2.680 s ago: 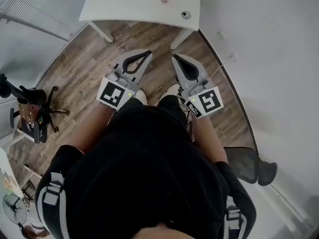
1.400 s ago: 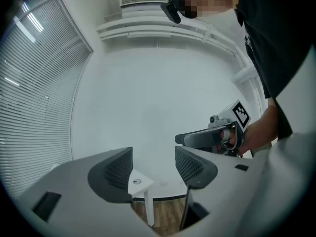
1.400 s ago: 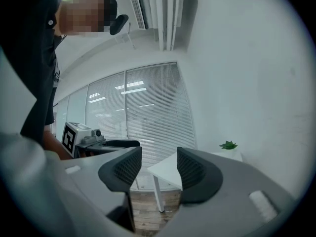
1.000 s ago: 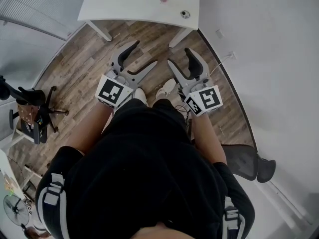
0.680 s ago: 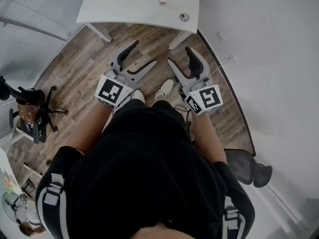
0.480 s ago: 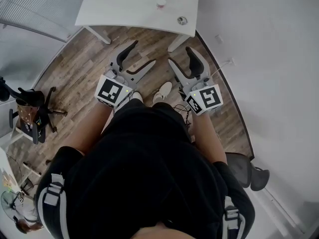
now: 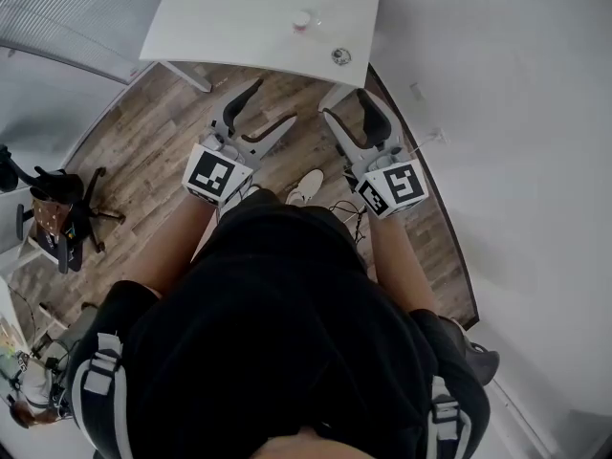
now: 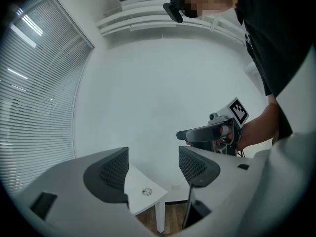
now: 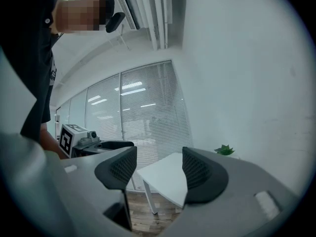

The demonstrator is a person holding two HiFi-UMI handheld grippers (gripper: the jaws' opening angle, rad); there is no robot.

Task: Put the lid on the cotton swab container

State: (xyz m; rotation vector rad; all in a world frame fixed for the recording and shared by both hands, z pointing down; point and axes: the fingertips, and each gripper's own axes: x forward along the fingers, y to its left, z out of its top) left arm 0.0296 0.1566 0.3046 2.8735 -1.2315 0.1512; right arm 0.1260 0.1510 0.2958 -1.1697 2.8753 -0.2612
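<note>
Head view showed the left gripper and right gripper both spread wide and empty, short of the table. The lid looked like light, stiff plastic, probably best pinched across its rim.

Left gripper and right gripper side by side — fingers apart, empty, forearms extended forward
</note>
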